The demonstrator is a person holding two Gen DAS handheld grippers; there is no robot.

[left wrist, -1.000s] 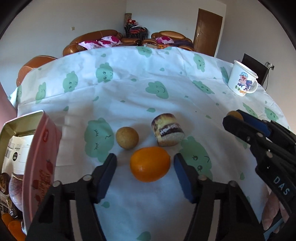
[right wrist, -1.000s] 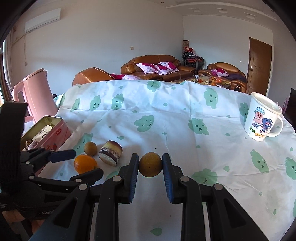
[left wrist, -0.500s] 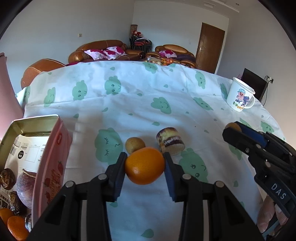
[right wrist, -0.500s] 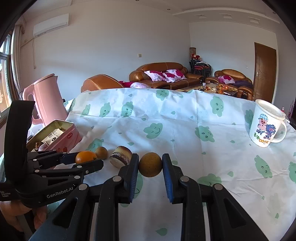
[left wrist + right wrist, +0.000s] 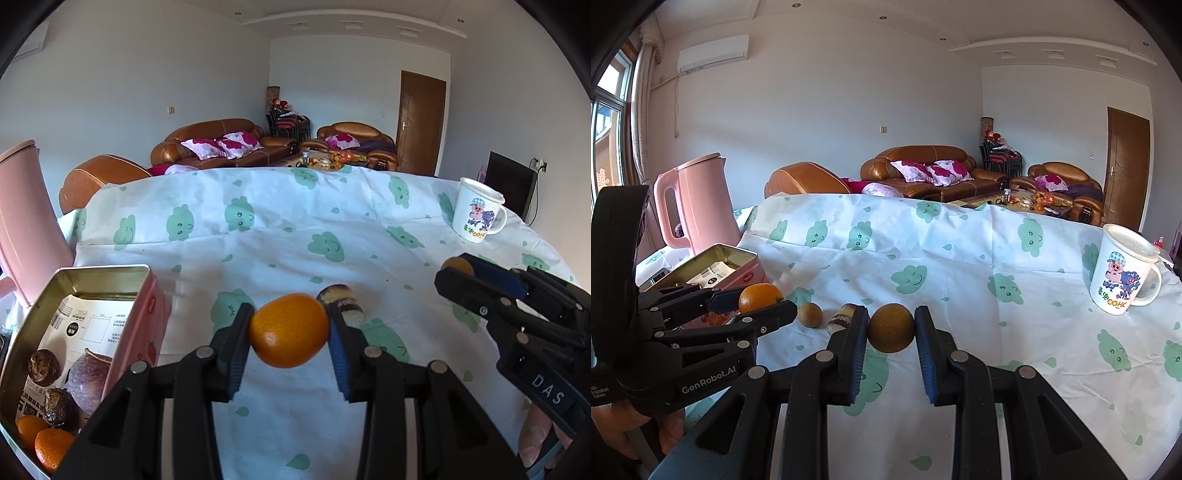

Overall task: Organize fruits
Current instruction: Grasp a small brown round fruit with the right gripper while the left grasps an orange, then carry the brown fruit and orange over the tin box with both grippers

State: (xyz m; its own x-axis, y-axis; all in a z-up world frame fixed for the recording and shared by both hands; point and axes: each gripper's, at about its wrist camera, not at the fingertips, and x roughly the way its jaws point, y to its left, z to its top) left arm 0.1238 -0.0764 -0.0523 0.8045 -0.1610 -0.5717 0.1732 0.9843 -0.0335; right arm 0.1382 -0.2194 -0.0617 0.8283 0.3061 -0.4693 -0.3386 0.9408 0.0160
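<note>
My left gripper [image 5: 290, 334] is shut on an orange [image 5: 289, 335] and holds it above the tablecloth; it also shows in the right wrist view [image 5: 760, 297]. My right gripper [image 5: 891, 328] is shut on a brown round fruit [image 5: 891, 328], lifted off the table. A small brown fruit [image 5: 809, 314] lies on the cloth near a cake slice [image 5: 841, 317]. The open pink tin [image 5: 79, 332] at the left holds oranges [image 5: 48, 443] and dark fruits [image 5: 59, 406].
A white cartoon mug [image 5: 1123, 275] stands at the right of the table. A pink kettle [image 5: 696, 206] stands behind the tin at the far left. The cloud-print tablecloth [image 5: 960, 266] covers the table.
My left gripper closed on the orange and lifted it off the cloth. My right gripper rose a little with the brown fruit still held.
</note>
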